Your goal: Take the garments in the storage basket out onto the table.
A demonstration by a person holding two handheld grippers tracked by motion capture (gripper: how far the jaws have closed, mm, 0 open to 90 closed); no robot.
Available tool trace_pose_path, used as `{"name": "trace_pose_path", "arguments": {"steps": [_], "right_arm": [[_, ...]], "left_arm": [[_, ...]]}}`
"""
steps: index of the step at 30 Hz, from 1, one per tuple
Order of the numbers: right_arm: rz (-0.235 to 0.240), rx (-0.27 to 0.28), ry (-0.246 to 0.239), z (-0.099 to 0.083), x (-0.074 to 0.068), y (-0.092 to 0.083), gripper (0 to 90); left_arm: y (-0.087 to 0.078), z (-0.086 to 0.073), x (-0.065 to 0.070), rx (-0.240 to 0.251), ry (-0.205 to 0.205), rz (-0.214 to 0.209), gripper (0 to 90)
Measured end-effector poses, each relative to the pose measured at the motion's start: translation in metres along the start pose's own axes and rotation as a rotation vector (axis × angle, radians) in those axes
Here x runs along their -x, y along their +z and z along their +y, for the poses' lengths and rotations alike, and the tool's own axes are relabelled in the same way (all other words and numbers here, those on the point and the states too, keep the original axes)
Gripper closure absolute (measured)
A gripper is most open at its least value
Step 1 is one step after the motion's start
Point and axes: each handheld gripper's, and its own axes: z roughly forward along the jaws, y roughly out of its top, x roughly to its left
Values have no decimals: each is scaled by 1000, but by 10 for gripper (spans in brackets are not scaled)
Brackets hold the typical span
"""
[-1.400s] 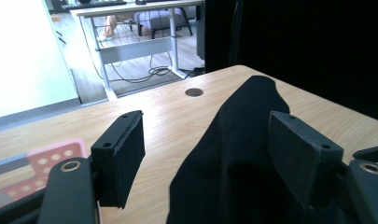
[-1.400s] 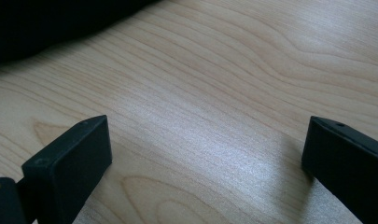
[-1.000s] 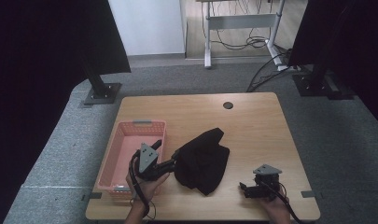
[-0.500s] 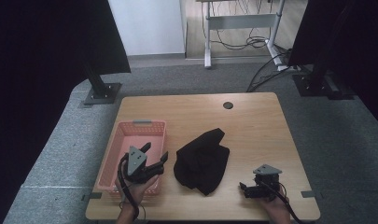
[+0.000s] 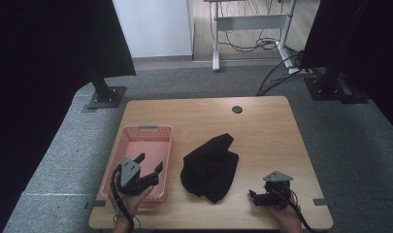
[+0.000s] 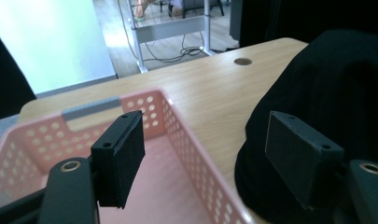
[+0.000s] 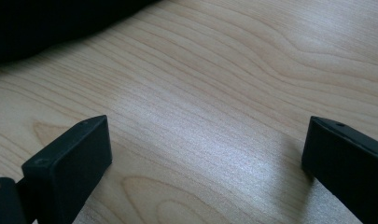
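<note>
At the near edge of the wooden table (image 5: pixel 262 121), the person's right gripper (image 5: pixel 258 198) rests close to the near right corner, its jaws pointing toward the middle of the table. In the right gripper view those jaws stand wide apart over bare wood with nothing between them, and only a dark edge of the cloth shows at the top left of that view.

Near the near left corner, the left gripper (image 5: pixel 149 163) hovers above the near end of the pink plastic basket (image 5: pixel 146 130). Its jaws are also spread wide and hold nothing: in the left gripper view one jaw hangs over the basket's perforated floor and the other stands in front of the black garment (image 6: pixel 326 84).

That garment (image 5: pixel 211 165), a crumpled piece of black cloth, lies on the table just right of the basket, between the two grippers and slightly toward the near edge. It is bunched into a loose heap with one corner pointing toward the far edge, and neither gripper touches it.

The basket, as far as its floor can be seen, is empty. Farther on, the far half of the table is bare apart from a round cable hole (image 5: pixel 237 109) near the far edge.

Judging from this layout, the work is probably putting the garment into the basket, and it has hardly begun: the cloth is not yet grasped, lifted or moved over the rim. Everything remains to be done: closing on the cloth, carrying it across, and letting it drop inside.
</note>
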Motion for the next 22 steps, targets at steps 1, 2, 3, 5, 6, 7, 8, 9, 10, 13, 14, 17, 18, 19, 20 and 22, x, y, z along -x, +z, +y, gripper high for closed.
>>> {"name": "trace_pose_path", "arguments": {"steps": [1,2,3,5,6,7,8,9,10,13,14,17,18,19,20,22], "right_arm": [[0,0,0,0,0,0,10],[0,0,0,0,0,0,10],[0,0,0,0,0,0,9],[0,0,0,0,0,0,10],[0,0,0,0,0,0,10],[0,0,0,0,0,0,10],[0,0,0,0,0,0,10],[0,0,0,0,0,0,10],[0,0,0,0,0,0,10],[0,0,0,0,0,0,10],[0,0,0,0,0,0,10],[0,0,0,0,0,0,10],[0,0,0,0,0,0,10],[0,0,0,0,0,0,10],[0,0,0,0,0,0,10],[0,0,0,0,0,0,10]], "left_arm": [[-1,-2,-2,-3,-2,4,286],[-2,-3,-3,-4,-3,8,286],[-2,-4,-5,-6,-5,12,286],[-3,-7,-7,-12,-5,17,286],[-3,-8,-8,-15,-10,17,286],[-2,-10,-9,-20,-14,17,286],[-1,-11,-10,-24,-14,18,286],[0,-12,-10,-30,-14,19,286],[1,-13,-10,-34,-14,18,286],[4,-16,-10,-48,-14,17,286],[5,-16,-10,-51,-14,16,286],[4,-16,-10,-49,-12,14,286],[4,-16,-10,-47,-13,14,286],[4,-15,-10,-45,-13,13,286],[4,-15,-10,-45,-14,13,286],[4,-16,-12,-45,-17,15,286]]}}
